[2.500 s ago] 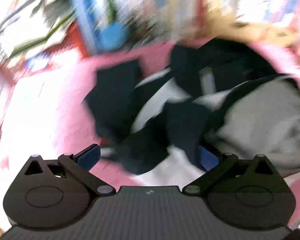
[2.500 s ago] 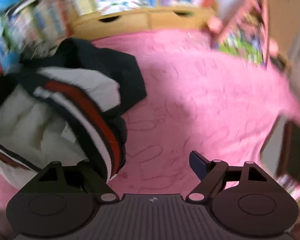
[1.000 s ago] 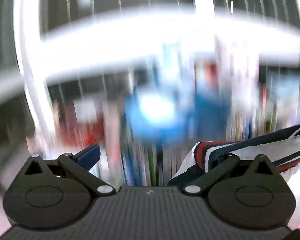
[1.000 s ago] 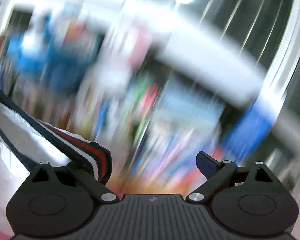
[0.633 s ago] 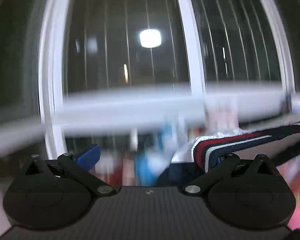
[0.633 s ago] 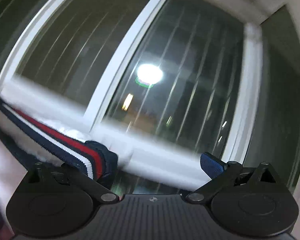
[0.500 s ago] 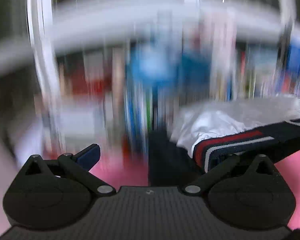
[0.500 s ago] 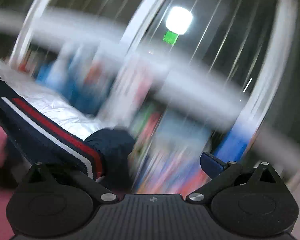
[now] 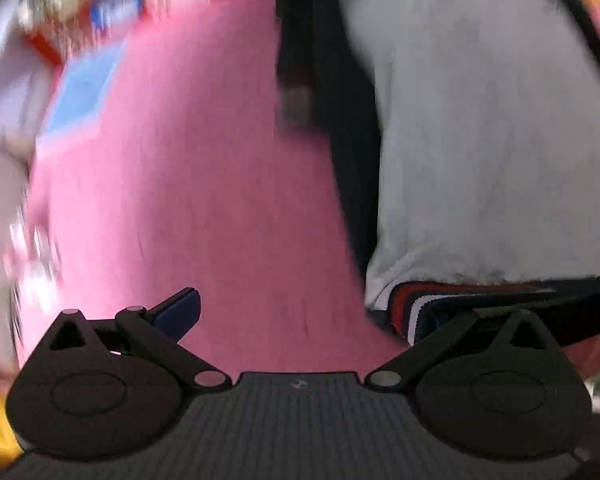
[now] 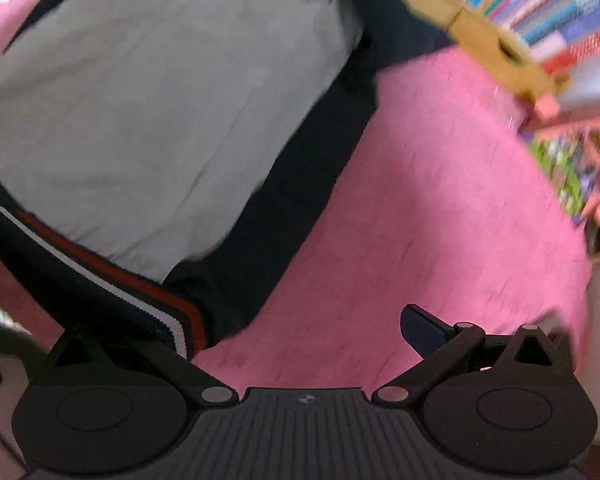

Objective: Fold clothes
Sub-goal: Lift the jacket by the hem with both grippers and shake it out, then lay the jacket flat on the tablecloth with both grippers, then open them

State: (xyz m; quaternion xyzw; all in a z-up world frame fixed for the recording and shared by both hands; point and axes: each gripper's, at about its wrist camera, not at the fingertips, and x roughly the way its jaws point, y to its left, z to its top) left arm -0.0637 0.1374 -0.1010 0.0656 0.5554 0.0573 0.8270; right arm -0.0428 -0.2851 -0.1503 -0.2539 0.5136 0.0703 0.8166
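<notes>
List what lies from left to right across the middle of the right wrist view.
Grey jacket body → dark sleeve → pink blanket → blurred, colourful clutter at the right edge.

The right tongs (image 10: 300, 328) stand wide apart over a pink blanket (image 10: 440, 200). A grey and navy jacket (image 10: 172, 92) lies ahead and left, its striped hem (image 10: 112, 280) covering the left finger. Bookshelves (image 10: 548, 12) sit far ahead right.
</notes>
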